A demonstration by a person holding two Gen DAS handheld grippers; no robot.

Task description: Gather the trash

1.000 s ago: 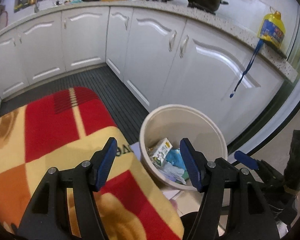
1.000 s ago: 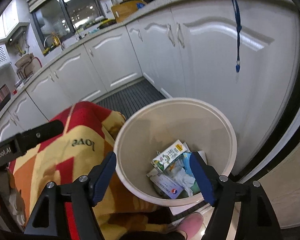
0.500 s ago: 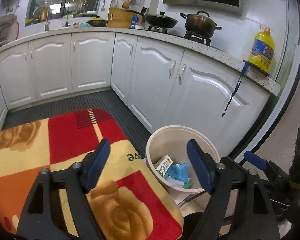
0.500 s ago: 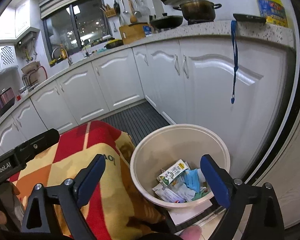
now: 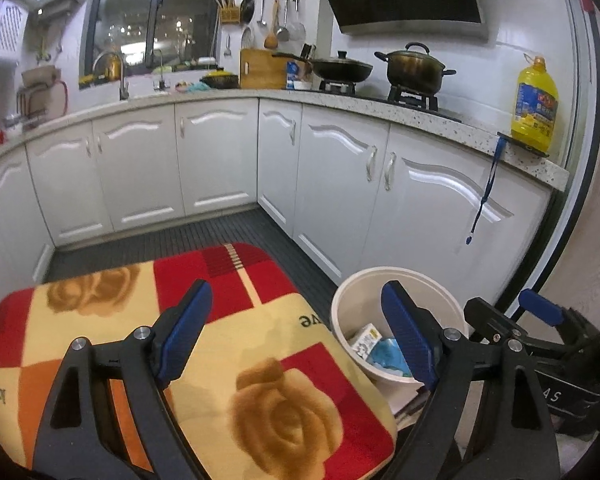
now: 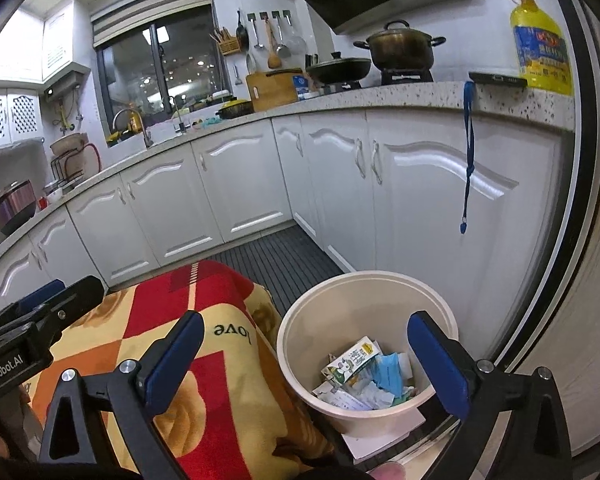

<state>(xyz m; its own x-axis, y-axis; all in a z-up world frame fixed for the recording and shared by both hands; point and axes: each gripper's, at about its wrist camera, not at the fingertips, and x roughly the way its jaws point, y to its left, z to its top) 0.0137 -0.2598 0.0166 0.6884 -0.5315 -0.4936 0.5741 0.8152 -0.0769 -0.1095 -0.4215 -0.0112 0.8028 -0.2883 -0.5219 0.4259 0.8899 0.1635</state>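
Observation:
A cream round bin [image 6: 300, 356] stands on the floor beside the white cabinets; it also shows in the left wrist view [image 5: 342, 316]. Inside lie a milk carton [image 6: 350, 364], blue wrapper [image 6: 388, 372] and crumpled paper. My right gripper [image 6: 302, 364] is open and empty, raised above and in front of the bin. My left gripper [image 5: 296, 336] is open and empty, above the edge of a red and yellow rose-patterned blanket [image 5: 228, 364] left of the bin. The right gripper's body [image 5: 532, 336] shows at the right of the left wrist view.
White cabinets [image 6: 420, 200] run behind the bin under a speckled counter with pots [image 6: 400, 48] and a yellow oil bottle [image 6: 540, 40]. A blue lanyard [image 6: 467, 160] hangs over a cabinet door. Dark slatted floor mat [image 6: 280, 260] lies beyond the blanket.
Both grippers have pulled up and back from the bin, so the bin looks smaller and lower in both views. Both stayed open and empty.

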